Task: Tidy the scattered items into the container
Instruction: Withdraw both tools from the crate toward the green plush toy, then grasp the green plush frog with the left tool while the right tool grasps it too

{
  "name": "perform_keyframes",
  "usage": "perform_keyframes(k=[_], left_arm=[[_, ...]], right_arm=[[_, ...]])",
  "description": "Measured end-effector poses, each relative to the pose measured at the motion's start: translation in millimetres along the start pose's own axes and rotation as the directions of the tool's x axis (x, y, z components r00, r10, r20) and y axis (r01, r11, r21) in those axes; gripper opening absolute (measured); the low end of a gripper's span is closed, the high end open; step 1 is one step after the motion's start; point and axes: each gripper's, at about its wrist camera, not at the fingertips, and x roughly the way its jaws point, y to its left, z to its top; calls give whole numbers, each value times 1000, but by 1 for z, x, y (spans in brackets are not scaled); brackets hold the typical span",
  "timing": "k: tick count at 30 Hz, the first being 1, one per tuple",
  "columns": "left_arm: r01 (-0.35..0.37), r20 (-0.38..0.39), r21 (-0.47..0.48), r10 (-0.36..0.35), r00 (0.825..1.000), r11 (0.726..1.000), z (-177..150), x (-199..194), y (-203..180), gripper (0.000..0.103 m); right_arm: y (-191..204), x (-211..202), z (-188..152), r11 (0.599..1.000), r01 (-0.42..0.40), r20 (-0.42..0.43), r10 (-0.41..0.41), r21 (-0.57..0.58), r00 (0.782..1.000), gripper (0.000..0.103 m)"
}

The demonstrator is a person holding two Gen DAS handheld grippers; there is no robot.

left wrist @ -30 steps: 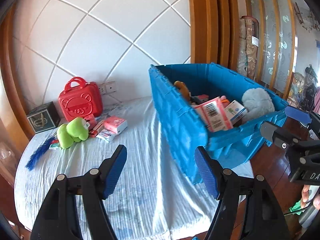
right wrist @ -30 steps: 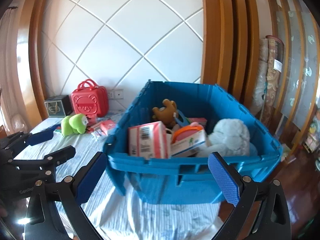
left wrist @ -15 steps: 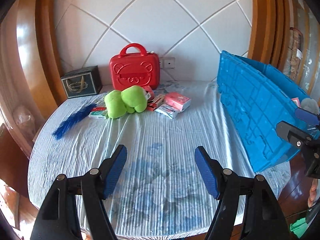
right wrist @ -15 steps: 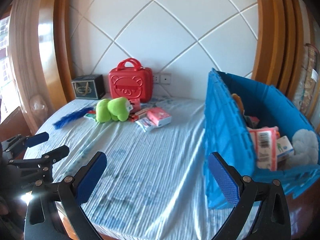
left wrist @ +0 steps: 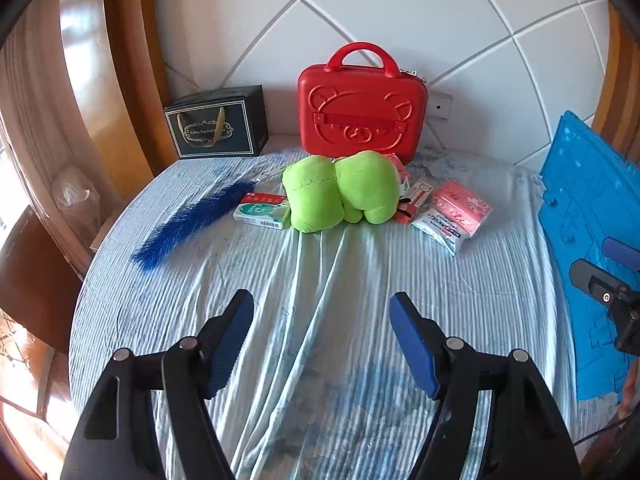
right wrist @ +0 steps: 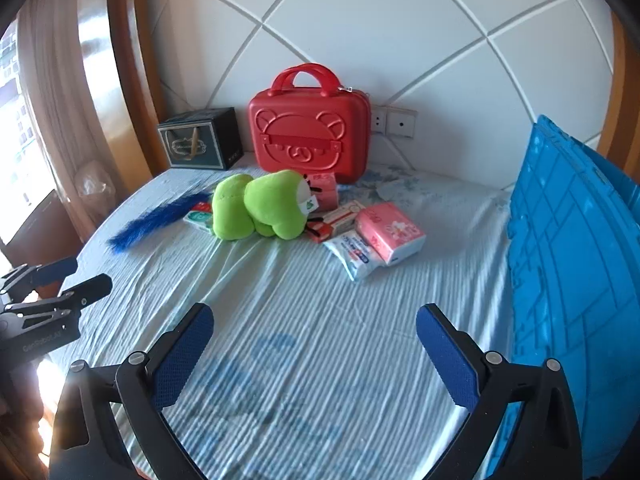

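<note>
Both hand-held grippers, left (left wrist: pixel 322 342) and right (right wrist: pixel 314 354), are wide apart and hold nothing. My green plush toy (left wrist: pixel 340 190) lies straight ahead on the table (left wrist: pixel 340 280), closer to my left one. Only the right view shows its white tag. My blue bin (right wrist: pixel 572 264) stands to the right.

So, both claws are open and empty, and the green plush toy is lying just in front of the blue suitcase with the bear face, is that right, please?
Nearly. The left claw and right claw are indeed open and empty, and the green plush toy does lie just in front of the suitcase with the bear face, but that suitcase is red, not blue. Both wrist views show it.
</note>
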Motion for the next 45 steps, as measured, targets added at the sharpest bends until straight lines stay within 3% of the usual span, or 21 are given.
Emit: perform_keyframes(k=[12,27,33,38,45], left_arm=[[12,-122,6,-11,992,1000,70,122,68,70],[83,-225,43,-71,972,996,99,255,28,70],[83,-246,98,-57,968,992,97,292,9,70],[50,-198,146,-20,980,988,104,307,1,70],[98,-205,107,-75,976,989,105,328,12,84]], right_arm=[[43,122,64,998,-21,-106,27,60,994,103],[36,286,96,999,-44,-239,49,29,970,103],[30,321,94,998,-62,-247,61,7,967,103],[35,338,98,994,-107,-232,100,-17,968,103],[40,361,100,988,-155,-234,148,-11,961,103]])
